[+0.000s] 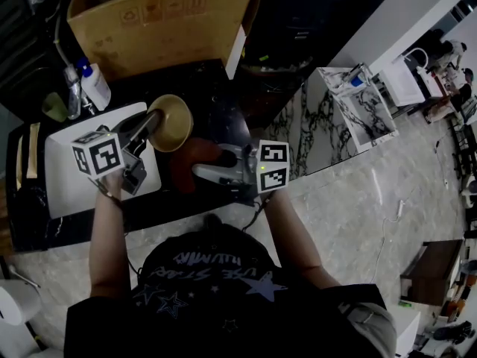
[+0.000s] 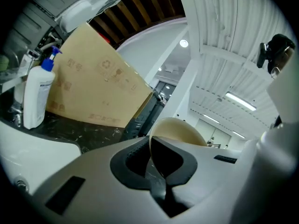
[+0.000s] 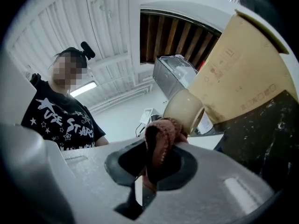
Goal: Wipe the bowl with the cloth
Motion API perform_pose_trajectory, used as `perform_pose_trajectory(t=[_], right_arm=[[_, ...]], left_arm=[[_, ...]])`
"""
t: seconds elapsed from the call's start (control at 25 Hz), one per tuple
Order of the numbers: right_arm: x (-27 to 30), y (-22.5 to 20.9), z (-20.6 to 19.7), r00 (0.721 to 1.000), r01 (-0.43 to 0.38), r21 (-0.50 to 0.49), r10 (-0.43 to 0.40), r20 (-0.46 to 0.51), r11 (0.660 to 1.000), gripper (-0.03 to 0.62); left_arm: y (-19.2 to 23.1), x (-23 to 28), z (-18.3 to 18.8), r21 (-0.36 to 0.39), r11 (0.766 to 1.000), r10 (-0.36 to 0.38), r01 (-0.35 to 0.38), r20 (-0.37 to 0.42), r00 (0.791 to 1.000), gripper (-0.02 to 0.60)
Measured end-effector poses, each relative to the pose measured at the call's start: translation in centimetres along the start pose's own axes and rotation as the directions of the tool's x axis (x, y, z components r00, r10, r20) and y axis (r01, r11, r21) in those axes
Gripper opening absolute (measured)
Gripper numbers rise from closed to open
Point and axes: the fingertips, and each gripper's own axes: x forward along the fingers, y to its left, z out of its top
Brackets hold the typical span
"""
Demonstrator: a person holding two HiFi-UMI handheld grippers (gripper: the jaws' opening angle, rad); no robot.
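Clamping the rim of the round cream-coloured bowl (image 1: 173, 121), the left gripper (image 1: 151, 119) had its jaws pinched together on the thin wall. The bowl was held tilted, at the far corner of the white rectangular tray (image 1: 67, 177). The right gripper (image 1: 223, 156) was closed on the bunched reddish-brown knitted cloth (image 3: 161, 134) — just beside the bowl, contact not discernible.

Dark counter (image 1: 212, 88), pale marbled floor (image 1: 358, 222), cardboard box (image 1: 160, 32)
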Motion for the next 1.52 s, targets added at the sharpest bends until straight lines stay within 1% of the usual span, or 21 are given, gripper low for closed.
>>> perform_pose_trajectory(t=[0.12,0.2,0.28,0.44,0.6,0.8,0.88,0.96,1.08,1.24,1.44,1.48,1.52], right_arm=[[-2.4,-1.6,0.8,0.997,0.068,-0.003,-0.068,0.035,0.998,0.046],[-4.3,-3.1,1.2,0.99,0.136,-0.016,-0.136,0.039,0.991,0.046],[-6.2,-4.6,1.8,0.978,0.202,-0.026,-0.201,0.047,0.979,0.046],[-9.2,-6.8,2.9,0.955,0.294,-0.047,-0.291,0.052,0.955,0.046],[-11.2,-8.6,3.3,0.941,0.337,-0.045,-0.334,0.054,0.941,0.046],[-13.0,-10.8,3.0,0.922,0.386,-0.037,-0.386,0.019,0.922,0.046],[-13.6,-11.5,2.8,0.919,0.394,-0.026,-0.393,0.015,0.919,0.046],[-14.0,-12.0,2.8,0.918,0.395,-0.01,-0.395,0.023,0.919,0.046],[-14.5,-12.8,2.6,0.912,0.411,-0.008,-0.411,0.006,0.911,0.046],[-14.9,-13.5,2.3,0.903,0.428,-0.035,-0.429,-0.033,0.903,0.046],[-15.4,-13.0,2.6,0.906,0.423,-0.011,-0.424,-0.009,0.906,0.046],[-15.4,-12.8,2.6,0.905,0.426,-0.009,-0.426,-0.009,0.905,0.046],[-15.4,-12.6,2.5,0.903,0.428,-0.011,-0.428,-0.014,0.904,0.046]], left_arm=[[1.8,0.9,-0.4,-0.009,0.996,0.091,-0.091,-0.009,0.996,0.017],[3.2,1.7,-0.6,-0.021,0.987,0.159,-0.16,-0.015,0.987,0.017],[4.2,2.9,-1.0,-0.027,0.979,0.202,-0.203,-0.043,0.978,0.017],[5.8,5.6,-1.6,0.009,0.964,0.265,-0.266,-0.114,0.958,0.017],[7.6,8.3,-2.5,0.027,0.949,0.313,-0.313,-0.176,0.933,0.017],[10.0,10.6,-3.5,0.059,0.914,0.402,-0.4,-0.239,0.884,0.017],[10.5,11.3,-4.0,0.066,0.906,0.42,-0.419,-0.269,0.866,0.017],[10.8,11.9,-4.5,0.067,0.904,0.422,-0.422,-0.296,0.857,0.018],[10.8,12.7,-4.8,0.046,0.91,0.404,-0.412,-0.316,0.858,0.018],[10.5,13.5,-5.0,0.045,0.916,0.39,-0.398,-0.325,0.861,0.018],[10.2,13.7,-5.1,0.042,0.921,0.381,-0.388,-0.311,0.871,0.02],[10.2,13.7,-5.1,0.046,0.923,0.377,-0.382,-0.305,0.875,0.036],[10.1,13.6,-5.0,0.049,0.925,0.373,-0.376,-0.298,0.879,0.085]])
